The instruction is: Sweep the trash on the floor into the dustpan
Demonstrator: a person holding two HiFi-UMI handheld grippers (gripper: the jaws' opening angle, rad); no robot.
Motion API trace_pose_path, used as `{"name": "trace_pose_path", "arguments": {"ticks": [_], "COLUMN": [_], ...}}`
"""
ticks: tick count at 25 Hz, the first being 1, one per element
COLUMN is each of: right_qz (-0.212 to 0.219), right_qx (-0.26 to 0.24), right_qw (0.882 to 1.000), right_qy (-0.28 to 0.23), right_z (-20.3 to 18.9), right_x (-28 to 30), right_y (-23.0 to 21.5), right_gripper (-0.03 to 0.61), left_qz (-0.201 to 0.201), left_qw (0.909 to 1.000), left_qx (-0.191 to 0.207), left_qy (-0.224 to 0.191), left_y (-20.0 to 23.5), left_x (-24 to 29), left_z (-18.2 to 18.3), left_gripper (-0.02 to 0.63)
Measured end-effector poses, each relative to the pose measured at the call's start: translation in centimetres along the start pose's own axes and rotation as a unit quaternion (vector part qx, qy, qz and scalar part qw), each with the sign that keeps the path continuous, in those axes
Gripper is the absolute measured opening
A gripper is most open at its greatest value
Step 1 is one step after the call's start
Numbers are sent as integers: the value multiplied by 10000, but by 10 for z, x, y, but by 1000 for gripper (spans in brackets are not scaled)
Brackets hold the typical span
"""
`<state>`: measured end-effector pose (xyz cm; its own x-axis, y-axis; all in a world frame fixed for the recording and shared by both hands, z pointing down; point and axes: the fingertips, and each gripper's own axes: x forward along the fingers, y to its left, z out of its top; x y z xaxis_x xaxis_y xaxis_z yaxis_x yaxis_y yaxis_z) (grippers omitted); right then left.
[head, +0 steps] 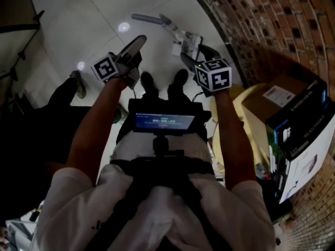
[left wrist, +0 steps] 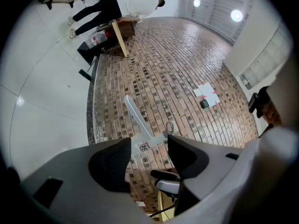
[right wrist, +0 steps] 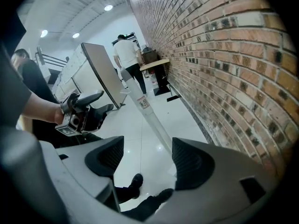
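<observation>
A long grey-and-white handle (head: pixel 157 21) of a sweeping tool leans against the brick wall (head: pixel 261 20), with its white lower part (head: pixel 187 42) near the floor. It also shows as a pale, tagged handle (left wrist: pixel 138 121) and as a white pole (right wrist: pixel 152 115); whether it is the broom or the dustpan I cannot tell. My left gripper (head: pixel 138 43) is held level and stands open and empty, short of the handle (left wrist: pixel 149 155). My right gripper (head: pixel 185 57) tilts downward, open and empty (right wrist: pixel 147 157). No trash is visible on the floor.
A cardboard box (head: pixel 272 95) and a black-and-white carton (head: pixel 301 135) stand by the wall at right. My shoes (head: pixel 162 82) rest on white tile. Other people (right wrist: pixel 128 55) and a folded table (right wrist: pixel 100 69) stand farther along the room. Papers (left wrist: pixel 208 93) are stuck to the brick.
</observation>
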<state>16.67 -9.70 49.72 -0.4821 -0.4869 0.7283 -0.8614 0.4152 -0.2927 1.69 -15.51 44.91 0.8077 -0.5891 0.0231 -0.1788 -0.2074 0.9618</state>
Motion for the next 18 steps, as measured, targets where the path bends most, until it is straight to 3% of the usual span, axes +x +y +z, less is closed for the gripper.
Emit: {"name": "trace_pose_path", "arguments": {"ticks": [7,12,18], "right_qz": [214,544,700], "right_qx": [-23,-154,-325], "right_qw": [9997,9982,9969], "right_qy": [-122,-204,-161], "right_z": [6,10,7], "right_x": [-18,-27,-34], "right_y": [-1,11,34], "right_gripper": [318,170,61], "left_qz": [-86,-260,-343], "left_qw": [9997,9984,9966], "left_qx": [166,463,746], "left_qy": [-186,-177,50], "left_y": [-29,-59,-79], "left_x": [-19,-27,-36], "left_z": [-29,-55,-72], "left_gripper": [210,87,40]}}
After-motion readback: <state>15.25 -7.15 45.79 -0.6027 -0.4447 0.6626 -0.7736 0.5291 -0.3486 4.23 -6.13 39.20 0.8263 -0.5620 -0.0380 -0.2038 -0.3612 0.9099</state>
